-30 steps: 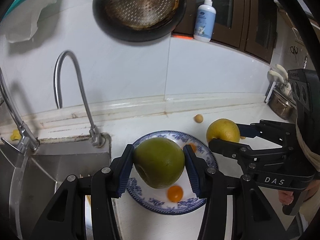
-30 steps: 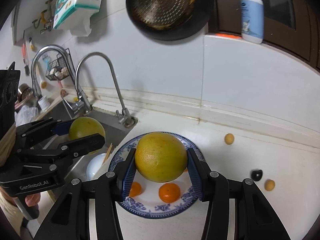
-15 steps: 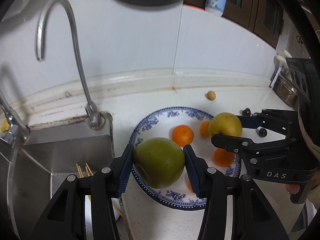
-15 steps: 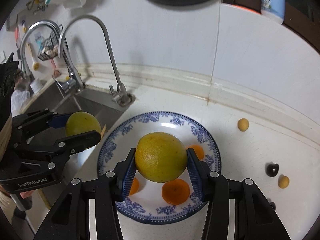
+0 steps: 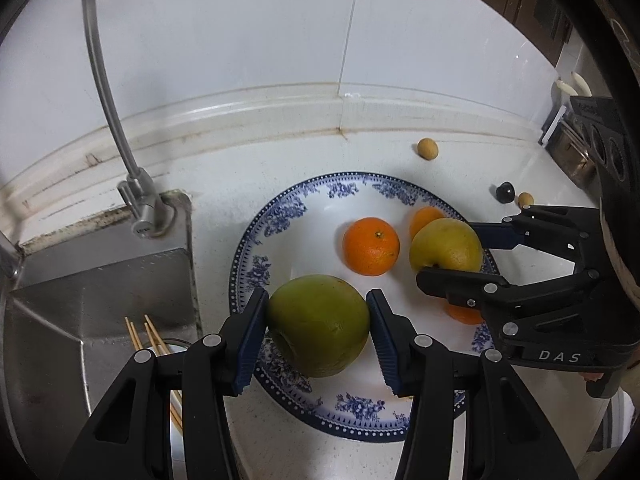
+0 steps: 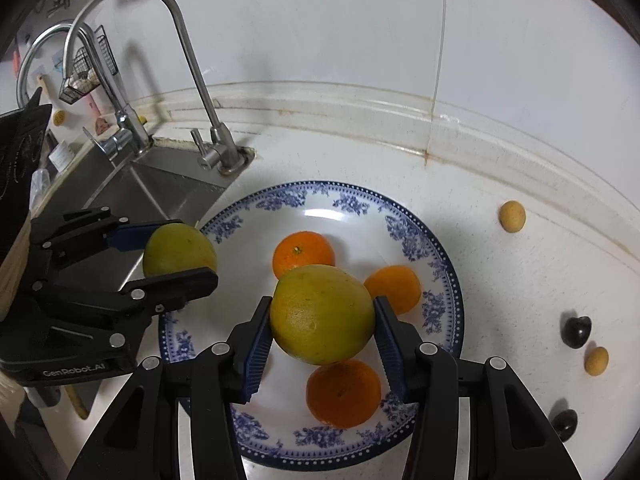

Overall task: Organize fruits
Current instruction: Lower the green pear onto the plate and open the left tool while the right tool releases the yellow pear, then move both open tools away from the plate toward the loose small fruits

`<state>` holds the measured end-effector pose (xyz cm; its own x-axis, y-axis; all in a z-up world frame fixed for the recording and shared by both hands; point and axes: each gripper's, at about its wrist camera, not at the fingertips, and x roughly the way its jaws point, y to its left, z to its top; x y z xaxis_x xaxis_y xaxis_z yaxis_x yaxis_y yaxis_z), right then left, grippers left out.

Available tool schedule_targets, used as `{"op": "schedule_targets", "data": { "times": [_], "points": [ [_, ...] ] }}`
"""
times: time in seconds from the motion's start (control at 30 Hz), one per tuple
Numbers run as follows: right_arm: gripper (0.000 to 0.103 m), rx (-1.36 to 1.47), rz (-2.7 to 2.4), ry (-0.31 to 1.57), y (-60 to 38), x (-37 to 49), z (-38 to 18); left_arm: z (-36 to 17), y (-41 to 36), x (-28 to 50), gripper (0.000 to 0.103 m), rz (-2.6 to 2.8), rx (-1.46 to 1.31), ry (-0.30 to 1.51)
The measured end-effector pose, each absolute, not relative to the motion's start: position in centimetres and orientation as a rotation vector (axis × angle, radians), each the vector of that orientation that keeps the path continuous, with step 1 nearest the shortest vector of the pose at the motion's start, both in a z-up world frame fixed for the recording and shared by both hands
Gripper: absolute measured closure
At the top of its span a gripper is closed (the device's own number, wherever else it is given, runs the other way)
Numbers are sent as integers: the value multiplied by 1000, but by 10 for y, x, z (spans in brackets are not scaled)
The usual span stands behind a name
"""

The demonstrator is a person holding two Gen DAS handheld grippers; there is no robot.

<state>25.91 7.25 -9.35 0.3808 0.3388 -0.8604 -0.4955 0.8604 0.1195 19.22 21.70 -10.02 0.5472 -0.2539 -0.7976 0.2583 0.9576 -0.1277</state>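
Gripping a green fruit (image 5: 318,326) over the plate's (image 5: 276,216) sink-side rim, the left gripper (image 5: 316,326) is perhaps risking a roll-off, while the right gripper (image 6: 323,316) is clamping a yellow fruit (image 6: 322,314) above the oranges (image 6: 303,258).

You've got a white speckled countertop (image 6: 500,280) with a blue-patterned plate (image 6: 440,264) sitting right beside the sink (image 6: 172,192). Off to the plate's right, straight on the counter, there's a small tan round fruit (image 6: 512,216) up near the wall, then a dark one (image 6: 576,331) with another tan one (image 6: 596,361) just beside it, and a second dark one (image 6: 565,424) nearer you
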Motion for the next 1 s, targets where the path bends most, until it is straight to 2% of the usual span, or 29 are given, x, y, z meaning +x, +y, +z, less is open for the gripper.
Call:
{"op": "schedule_targets", "data": {
  "times": [0.3, 0.37, 0.43, 0.7, 1.0],
  "points": [
    [53, -171, 545, 1070, 71, 263, -98, -110, 211, 197, 54, -316, 17, 980],
    [53, -172, 546, 1068, 71, 262, -98, -105, 212, 196, 49, -314, 13, 963],
    [53, -171, 548, 1065, 71, 262, -97, -98, 212, 194, 43, -297, 27, 941],
    [52, -150, 556, 1034, 66, 253, -86, -72, 212, 179, 40, -225, 76, 884],
    [52, -135, 518, 928, 48, 230, -48, -31, 203, 153, 35, -165, 102, 781]
  ]
}}
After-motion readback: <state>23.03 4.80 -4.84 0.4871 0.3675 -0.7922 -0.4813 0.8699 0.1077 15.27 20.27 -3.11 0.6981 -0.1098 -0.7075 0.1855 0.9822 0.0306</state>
